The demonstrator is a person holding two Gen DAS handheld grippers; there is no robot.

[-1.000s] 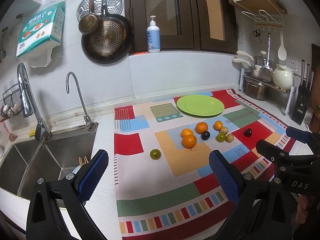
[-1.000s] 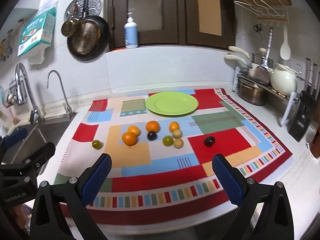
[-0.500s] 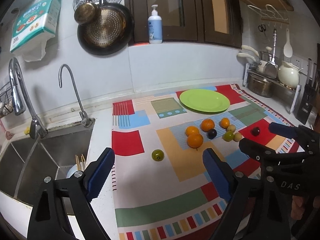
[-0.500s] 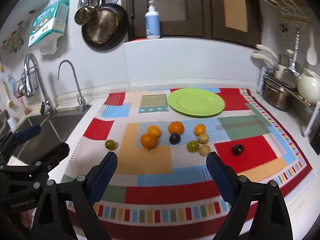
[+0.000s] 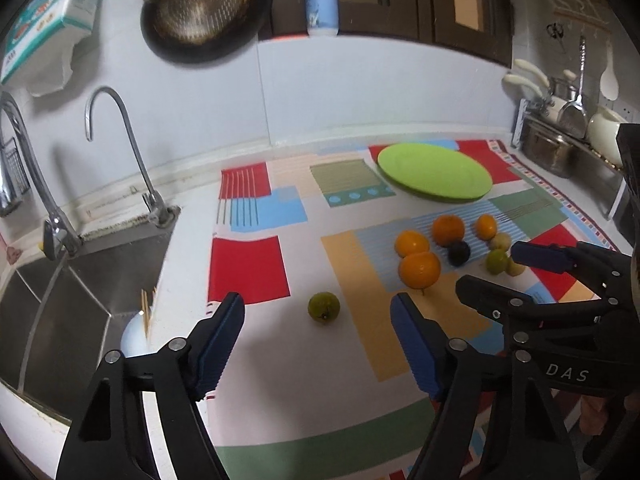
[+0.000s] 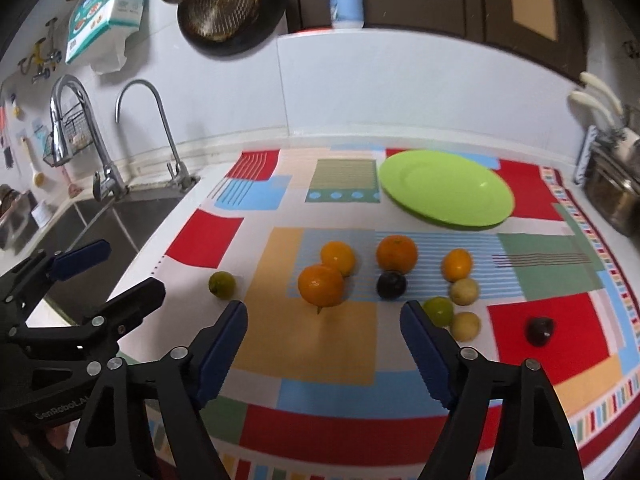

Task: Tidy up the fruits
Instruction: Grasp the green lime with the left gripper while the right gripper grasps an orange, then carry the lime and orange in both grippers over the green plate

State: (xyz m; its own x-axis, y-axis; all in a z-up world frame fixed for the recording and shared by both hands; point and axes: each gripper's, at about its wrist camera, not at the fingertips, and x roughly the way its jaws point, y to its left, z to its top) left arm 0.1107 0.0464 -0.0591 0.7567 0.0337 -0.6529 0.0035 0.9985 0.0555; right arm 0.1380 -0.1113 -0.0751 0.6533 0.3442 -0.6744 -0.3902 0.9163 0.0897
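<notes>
While both jaws narrow around nothing, left gripper (image 5: 316, 340) nears a lone green lime (image 5: 323, 307); right gripper (image 6: 322, 340) faces the near orange (image 6: 321, 285). Firm, round, roll-prone: pinch across the widest middle.

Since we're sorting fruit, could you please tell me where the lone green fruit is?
In the left wrist view, the lone green fruit lies on the cloth, left of the oranges, nearer the sink.

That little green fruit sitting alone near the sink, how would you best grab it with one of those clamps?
Grip the lone green fruit across its widest middle, coming down from above at a slant with the left hand-held gripper, whose closing jaws already frame it but hold nothing. It is round, so either side works. It lies apart from the other fruit on the patterned cloth, leaving room for both fingers.
</notes>
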